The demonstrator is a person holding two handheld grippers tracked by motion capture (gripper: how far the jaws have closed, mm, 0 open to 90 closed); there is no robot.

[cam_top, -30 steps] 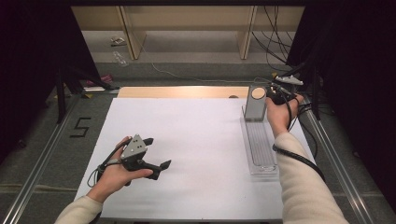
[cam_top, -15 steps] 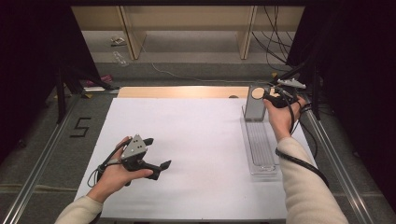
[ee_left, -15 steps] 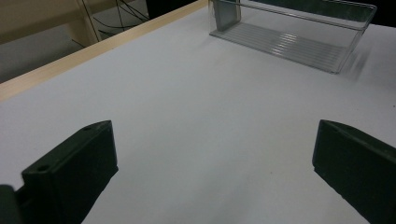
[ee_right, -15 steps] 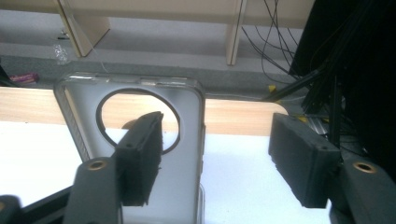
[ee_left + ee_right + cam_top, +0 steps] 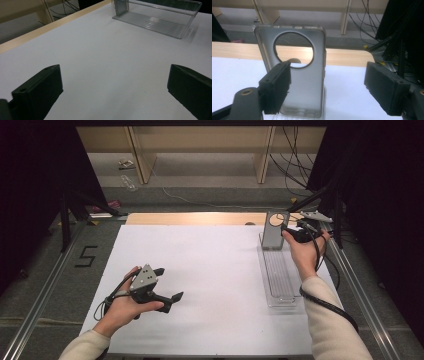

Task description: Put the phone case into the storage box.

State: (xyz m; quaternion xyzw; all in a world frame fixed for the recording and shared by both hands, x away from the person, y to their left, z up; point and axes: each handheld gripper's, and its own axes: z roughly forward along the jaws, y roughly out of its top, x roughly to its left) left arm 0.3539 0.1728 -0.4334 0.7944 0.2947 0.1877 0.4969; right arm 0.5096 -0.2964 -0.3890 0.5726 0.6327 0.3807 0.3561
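A translucent grey phone case with a round camera hole stands upright at the far end of a clear plastic tray on the right of the white mat. My right gripper is just beside it; its jaws have just been opening and are now open. In the right gripper view the case stands right behind the left jaw, with no pad pressing on it and nothing in the gap. My left gripper rests open on the mat at the near left, its jaws apart with nothing between them. The tray lies far ahead of it.
A wooden strip runs along the table's far edge, with shelf legs and cables beyond. Metal rails flank the table on both sides. A "5" mark sits left of the mat. The white mat is bare in the middle.
The right gripper's jaws have opened and the hand has drawn slightly back to the right; the case now stands upright by itself. The left hand has not moved.
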